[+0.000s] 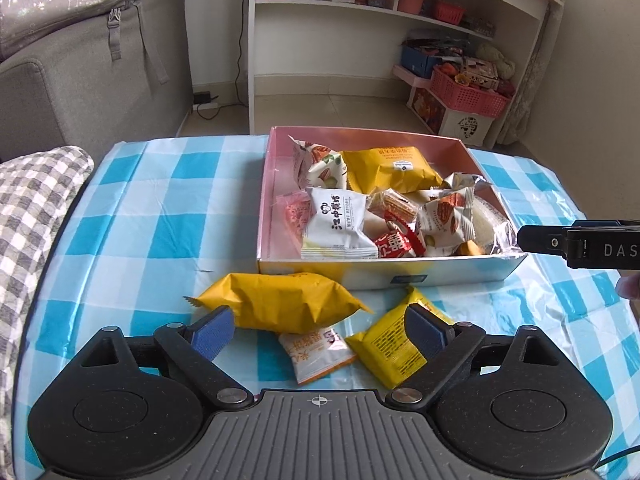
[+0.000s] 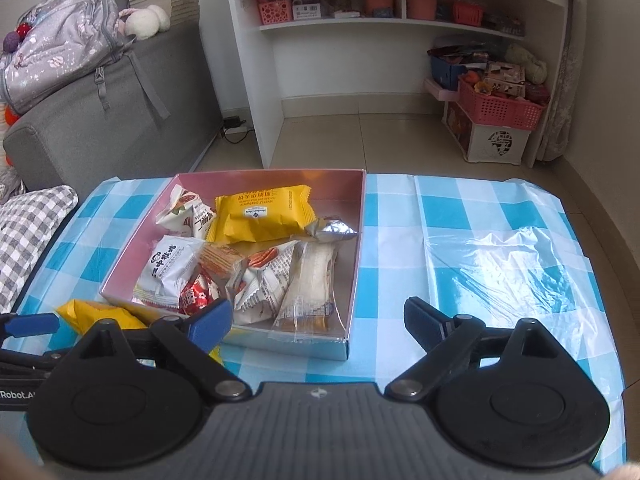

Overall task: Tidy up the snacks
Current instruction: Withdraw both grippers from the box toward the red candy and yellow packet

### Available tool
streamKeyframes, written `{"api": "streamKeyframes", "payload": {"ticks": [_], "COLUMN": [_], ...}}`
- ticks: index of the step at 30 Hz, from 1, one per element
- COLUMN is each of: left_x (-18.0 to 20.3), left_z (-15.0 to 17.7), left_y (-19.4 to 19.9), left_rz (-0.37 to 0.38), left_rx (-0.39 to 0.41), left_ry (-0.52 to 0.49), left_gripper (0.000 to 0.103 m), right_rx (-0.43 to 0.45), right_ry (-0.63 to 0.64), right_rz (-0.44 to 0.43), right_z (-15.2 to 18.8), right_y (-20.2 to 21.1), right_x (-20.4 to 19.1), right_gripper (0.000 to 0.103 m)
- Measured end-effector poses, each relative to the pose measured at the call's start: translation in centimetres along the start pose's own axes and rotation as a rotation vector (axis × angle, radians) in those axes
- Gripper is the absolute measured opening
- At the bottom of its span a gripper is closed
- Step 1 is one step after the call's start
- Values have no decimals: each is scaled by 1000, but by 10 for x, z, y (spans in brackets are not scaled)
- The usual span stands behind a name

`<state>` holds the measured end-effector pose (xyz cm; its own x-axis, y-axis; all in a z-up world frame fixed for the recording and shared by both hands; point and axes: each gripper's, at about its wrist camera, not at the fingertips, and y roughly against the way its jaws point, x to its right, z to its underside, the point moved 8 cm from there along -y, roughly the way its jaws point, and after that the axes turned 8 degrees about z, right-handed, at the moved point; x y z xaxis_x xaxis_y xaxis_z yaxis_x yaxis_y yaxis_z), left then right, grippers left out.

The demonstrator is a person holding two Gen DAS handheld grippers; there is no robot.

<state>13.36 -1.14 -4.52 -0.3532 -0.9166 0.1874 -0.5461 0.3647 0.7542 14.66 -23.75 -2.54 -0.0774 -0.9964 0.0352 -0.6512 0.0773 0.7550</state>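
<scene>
An open box [image 1: 384, 274] with a pink inside stands on the blue-checked tablecloth and holds several wrapped snacks, among them a yellow packet [image 1: 392, 170] and a white one [image 1: 336, 222]. In front of it lie a large yellow packet [image 1: 280, 304], a small white-orange packet [image 1: 316, 356] and a small yellow packet [image 1: 388, 346]. My left gripper [image 1: 318, 320] is open above these three, touching none. My right gripper [image 2: 316, 312] is open over the near right corner of the box [image 2: 358, 240], above a clear-wrapped bar [image 2: 312, 284]. Its black finger [image 1: 536, 238] shows at the box's right edge.
A grey sofa [image 2: 120, 120] with a backpack [image 2: 60, 44] stands beyond the table's left side, a checked cushion [image 1: 36, 208] at its left edge. White shelves [image 2: 340, 28] and a pink basket [image 2: 500, 108] are behind. Bare tablecloth [image 2: 480, 240] lies right of the box.
</scene>
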Motion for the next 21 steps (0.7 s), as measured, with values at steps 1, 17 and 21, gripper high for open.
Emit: {"api": "streamKeyframes", "payload": {"ticks": [1,17,21], "left_x": [-3,-52,-59], "left_z": [3,44,48], "left_y": [3,26,27], "left_rz": [-6,-70,-84], "left_rx": [-3,-47,-53], "left_ry": [-9,-54,-62], "left_gripper": [94,94,94], "right_rx": [-7,-57,-74], "right_ry": [7,42,54], "right_rz": [1,-51,-58], "right_z": [3,22,26], "right_y": [1,10,7], "right_x": [-2,-40,-51], "right_gripper": [93,96,97]}}
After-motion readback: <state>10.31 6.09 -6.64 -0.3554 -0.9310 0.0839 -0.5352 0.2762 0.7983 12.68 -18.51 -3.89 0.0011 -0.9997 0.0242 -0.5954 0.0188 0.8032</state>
